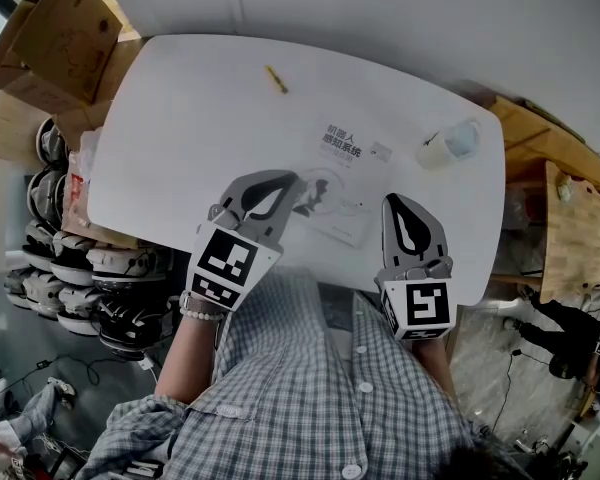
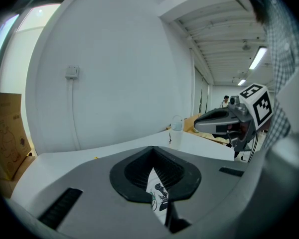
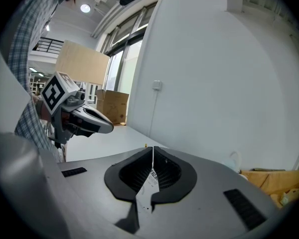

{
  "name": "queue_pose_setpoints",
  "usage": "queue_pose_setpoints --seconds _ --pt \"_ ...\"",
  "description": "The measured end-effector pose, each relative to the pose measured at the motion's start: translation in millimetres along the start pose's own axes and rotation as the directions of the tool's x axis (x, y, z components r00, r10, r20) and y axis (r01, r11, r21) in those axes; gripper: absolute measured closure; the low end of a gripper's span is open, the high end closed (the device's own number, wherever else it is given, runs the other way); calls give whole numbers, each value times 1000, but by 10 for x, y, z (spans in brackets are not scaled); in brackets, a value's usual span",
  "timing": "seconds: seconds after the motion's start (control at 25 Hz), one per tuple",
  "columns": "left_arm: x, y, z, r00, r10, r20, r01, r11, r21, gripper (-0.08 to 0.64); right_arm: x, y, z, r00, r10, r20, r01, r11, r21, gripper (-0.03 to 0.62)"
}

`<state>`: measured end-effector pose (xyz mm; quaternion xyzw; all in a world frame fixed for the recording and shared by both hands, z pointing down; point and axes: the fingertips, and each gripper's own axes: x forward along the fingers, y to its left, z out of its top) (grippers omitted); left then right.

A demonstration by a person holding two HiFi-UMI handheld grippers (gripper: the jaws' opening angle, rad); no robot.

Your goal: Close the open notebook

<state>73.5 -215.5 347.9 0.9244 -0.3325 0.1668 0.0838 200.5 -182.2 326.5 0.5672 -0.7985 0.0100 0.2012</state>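
Observation:
A white notebook (image 1: 342, 173) lies flat in the middle of the white table (image 1: 180, 148), its printed cover with a drawing facing up. My left gripper (image 1: 294, 177) is shut and empty, with its tip over the notebook's left edge. My right gripper (image 1: 393, 199) is shut and empty, just right of the notebook's near corner. In the left gripper view the drawing on the notebook (image 2: 159, 195) shows through the slot behind the closed left gripper (image 2: 152, 149). In the right gripper view a slice of the notebook (image 3: 150, 180) shows the same way behind the right gripper (image 3: 153, 148).
A yellow pencil (image 1: 276, 78) lies at the table's far side. A clear plastic cup (image 1: 450, 144) lies at the far right. A cardboard box (image 1: 55, 38) and stacked helmets (image 1: 70, 258) stand left of the table. Wooden furniture (image 1: 570, 228) stands to the right.

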Motion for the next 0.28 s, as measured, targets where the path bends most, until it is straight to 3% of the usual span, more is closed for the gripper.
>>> queue_pose_setpoints --seconds 0.28 --pt "-12 -18 -5 1000 -4 0 4 1000 3 551 -20 15 -7 1000 -1 -5 1 1000 -2 569"
